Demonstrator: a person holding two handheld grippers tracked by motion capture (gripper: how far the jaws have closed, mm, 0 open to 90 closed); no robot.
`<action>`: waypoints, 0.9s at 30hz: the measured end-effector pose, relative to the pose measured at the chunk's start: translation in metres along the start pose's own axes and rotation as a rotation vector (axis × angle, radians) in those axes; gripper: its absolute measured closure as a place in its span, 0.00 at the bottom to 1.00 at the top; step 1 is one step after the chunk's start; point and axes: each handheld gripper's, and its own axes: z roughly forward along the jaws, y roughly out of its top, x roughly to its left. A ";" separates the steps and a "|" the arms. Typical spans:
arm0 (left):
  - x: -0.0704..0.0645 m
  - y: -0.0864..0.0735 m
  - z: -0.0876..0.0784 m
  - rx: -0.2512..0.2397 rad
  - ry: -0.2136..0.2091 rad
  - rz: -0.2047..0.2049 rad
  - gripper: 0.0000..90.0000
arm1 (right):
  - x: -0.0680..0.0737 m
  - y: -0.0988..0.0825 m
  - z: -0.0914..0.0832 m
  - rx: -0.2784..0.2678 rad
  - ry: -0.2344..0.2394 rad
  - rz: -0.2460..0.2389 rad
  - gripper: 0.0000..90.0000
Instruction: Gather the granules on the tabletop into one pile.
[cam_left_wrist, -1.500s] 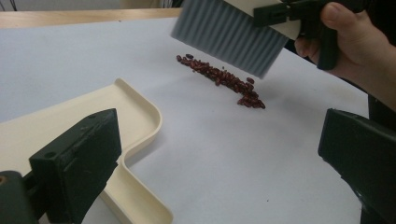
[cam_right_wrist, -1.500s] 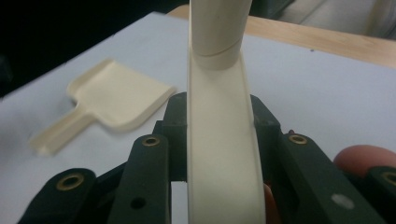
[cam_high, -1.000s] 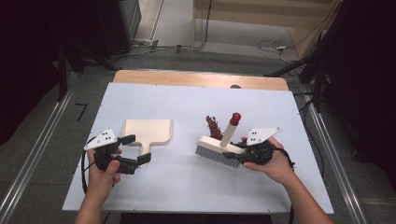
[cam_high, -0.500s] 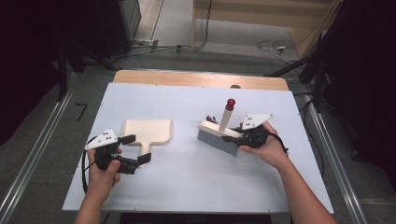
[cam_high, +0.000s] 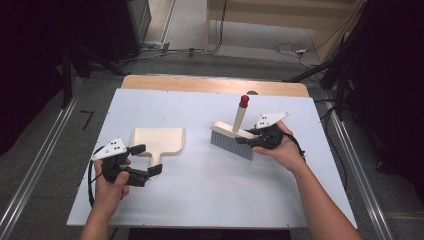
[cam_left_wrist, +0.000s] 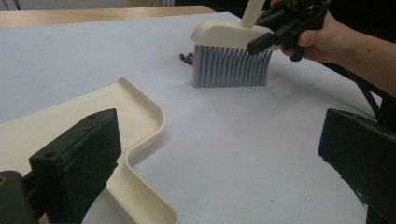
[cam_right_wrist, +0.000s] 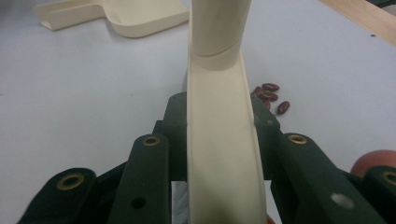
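A cream brush (cam_high: 231, 140) with grey bristles and a red-tipped handle stands on the white table. My right gripper (cam_high: 248, 139) is shut on its head from the right. In the right gripper view the cream brush back (cam_right_wrist: 219, 140) runs up between the jaws of the right gripper (cam_right_wrist: 222, 154), and several red beans (cam_right_wrist: 271, 95) lie just beyond it. A cream dustpan (cam_high: 158, 139) lies flat at the left. My left gripper (cam_high: 147, 159) stands open at its handle, one jaw on each side. In the left gripper view the beans (cam_left_wrist: 187, 58) lie behind the bristles (cam_left_wrist: 231, 67).
The white table top (cam_high: 210, 200) has a wooden strip (cam_high: 215, 85) along its far edge. Metal rails (cam_high: 40, 165) run along both sides, and cables lie on the floor beyond.
My right gripper has carried the brush toward the far side of the table, and the beans now sit hidden behind it in the high view. The left gripper and dustpan have not moved.
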 end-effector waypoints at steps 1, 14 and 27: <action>0.000 0.000 0.000 -0.001 0.000 0.000 0.00 | 0.001 0.001 -0.001 -0.004 0.010 0.002 0.73; -0.001 0.000 0.000 0.000 0.001 0.001 0.00 | -0.017 0.033 -0.027 -0.067 -0.087 0.001 0.73; 0.000 -0.001 0.000 0.004 -0.002 0.003 0.00 | -0.055 0.033 0.025 0.038 -0.255 -0.026 0.73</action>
